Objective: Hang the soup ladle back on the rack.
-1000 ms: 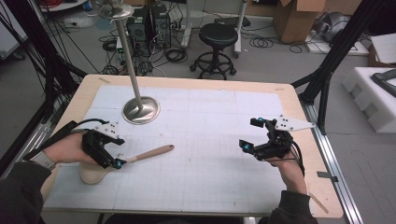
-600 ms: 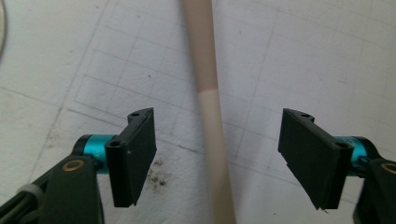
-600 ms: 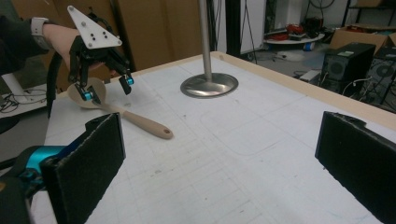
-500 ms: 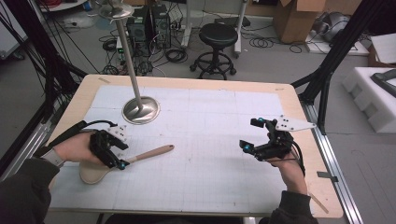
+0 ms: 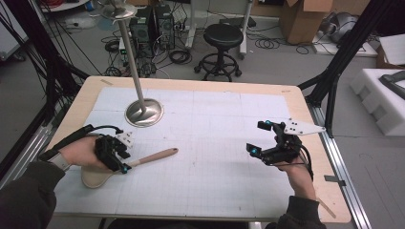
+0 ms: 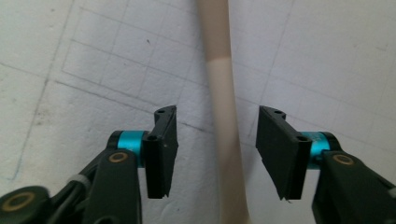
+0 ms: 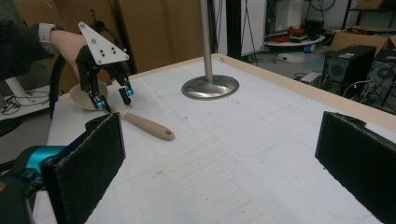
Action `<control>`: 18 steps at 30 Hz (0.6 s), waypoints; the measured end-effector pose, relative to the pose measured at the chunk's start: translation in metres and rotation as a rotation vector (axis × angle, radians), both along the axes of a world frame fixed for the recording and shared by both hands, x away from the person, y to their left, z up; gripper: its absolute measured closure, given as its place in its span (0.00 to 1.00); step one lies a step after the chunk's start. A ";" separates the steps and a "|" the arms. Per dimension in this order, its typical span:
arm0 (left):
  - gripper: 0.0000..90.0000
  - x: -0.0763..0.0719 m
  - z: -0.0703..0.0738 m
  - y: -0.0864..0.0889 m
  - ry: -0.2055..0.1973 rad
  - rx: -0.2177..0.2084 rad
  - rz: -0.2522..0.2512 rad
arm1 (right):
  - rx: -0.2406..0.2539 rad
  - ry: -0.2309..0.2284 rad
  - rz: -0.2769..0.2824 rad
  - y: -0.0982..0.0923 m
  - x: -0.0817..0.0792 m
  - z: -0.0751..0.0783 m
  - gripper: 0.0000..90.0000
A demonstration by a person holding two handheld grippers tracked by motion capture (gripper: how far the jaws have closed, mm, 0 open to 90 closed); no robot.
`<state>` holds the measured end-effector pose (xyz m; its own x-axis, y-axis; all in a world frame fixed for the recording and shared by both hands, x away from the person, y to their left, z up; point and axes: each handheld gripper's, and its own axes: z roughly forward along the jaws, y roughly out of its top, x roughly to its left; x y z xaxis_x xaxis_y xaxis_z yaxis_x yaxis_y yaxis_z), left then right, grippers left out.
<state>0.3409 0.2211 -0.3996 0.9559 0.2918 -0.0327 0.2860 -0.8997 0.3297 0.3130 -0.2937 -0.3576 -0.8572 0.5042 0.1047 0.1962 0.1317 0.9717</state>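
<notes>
A pale wooden spoon [image 5: 153, 156] lies on the white mat at the left, bowl toward the person, handle pointing right. My left gripper [image 5: 125, 161] points down over the handle near the bowl. In the left gripper view the handle [image 6: 224, 93] runs between the two black pads [image 6: 161, 149], with a gap on each side; the jaws have just been closing around it without touching. My right gripper [image 5: 258, 137] hovers over the right side of the mat, open with nothing between its fingers [image 7: 88, 168]. From there I see the left gripper [image 7: 112, 98] over the spoon [image 7: 147, 125].
A metal stand with a round base [image 5: 144, 112] and a tall pole rises at the back left of the mat. The wooden table edge [image 5: 310, 124] runs along the right. A stool and computer cases stand on the floor beyond the table.
The left gripper's jaws have narrowed around the spoon handle, and the hand has shifted slightly. The spoon lies where it was. The right gripper has not moved.
</notes>
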 end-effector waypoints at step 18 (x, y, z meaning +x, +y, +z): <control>0.77 -0.002 -0.008 -0.007 0.020 0.079 -0.009 | 0.004 0.004 0.000 0.000 0.000 0.000 0.00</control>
